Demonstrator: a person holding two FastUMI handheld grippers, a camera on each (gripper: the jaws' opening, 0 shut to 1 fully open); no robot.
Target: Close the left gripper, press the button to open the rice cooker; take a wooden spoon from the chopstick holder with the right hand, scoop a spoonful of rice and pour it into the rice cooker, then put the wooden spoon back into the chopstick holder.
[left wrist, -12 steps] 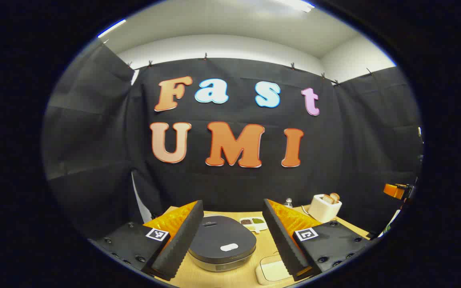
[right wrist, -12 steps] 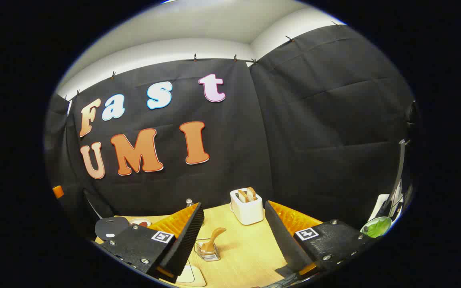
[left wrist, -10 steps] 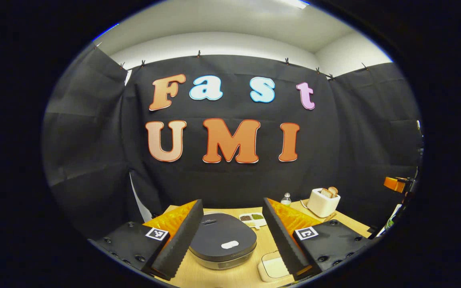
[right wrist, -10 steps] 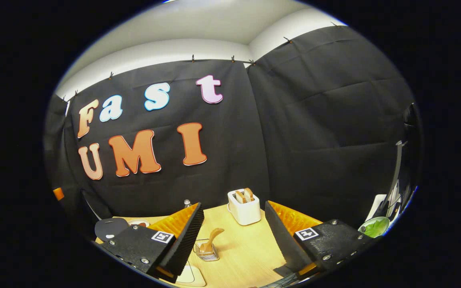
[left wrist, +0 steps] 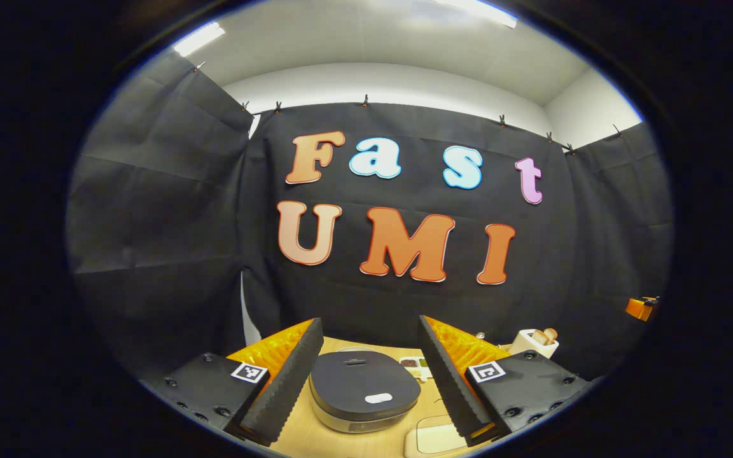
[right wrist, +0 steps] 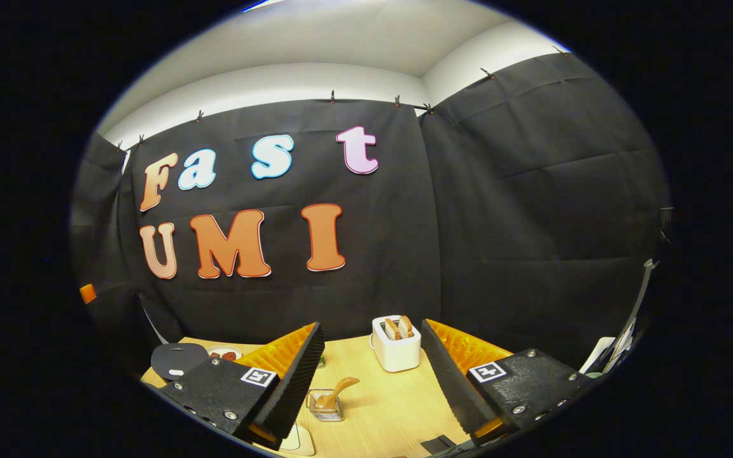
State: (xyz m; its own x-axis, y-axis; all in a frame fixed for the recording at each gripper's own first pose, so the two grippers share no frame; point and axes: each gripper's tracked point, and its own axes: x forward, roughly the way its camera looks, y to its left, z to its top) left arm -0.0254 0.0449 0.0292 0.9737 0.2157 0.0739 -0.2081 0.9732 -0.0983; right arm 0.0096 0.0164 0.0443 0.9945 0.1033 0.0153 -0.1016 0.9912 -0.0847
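A dark grey rice cooker [left wrist: 364, 390] with its lid down sits on the wooden table, a pale button [left wrist: 378, 398] near its front edge. My left gripper [left wrist: 371, 420] hovers open just short of it, its fingers framing the cooker. From the right gripper view the cooker [right wrist: 179, 359] lies far left. A wooden spoon [right wrist: 335, 390] leans in a wire chopstick holder [right wrist: 326, 406] ahead of my right gripper [right wrist: 376, 423], which is open and holds nothing.
A white toaster [right wrist: 396, 342] with bread stands behind the holder. A small divided dish [left wrist: 415, 364] sits behind the cooker, and a pale flat container [left wrist: 431, 439] lies at its right front. The toaster [left wrist: 534, 342] is far right.
Both views have swung a little: the cooker now sits more centred between the left fingers, the toaster has slid rightward there. The holder stays ahead of the right gripper. Both grippers remain open.
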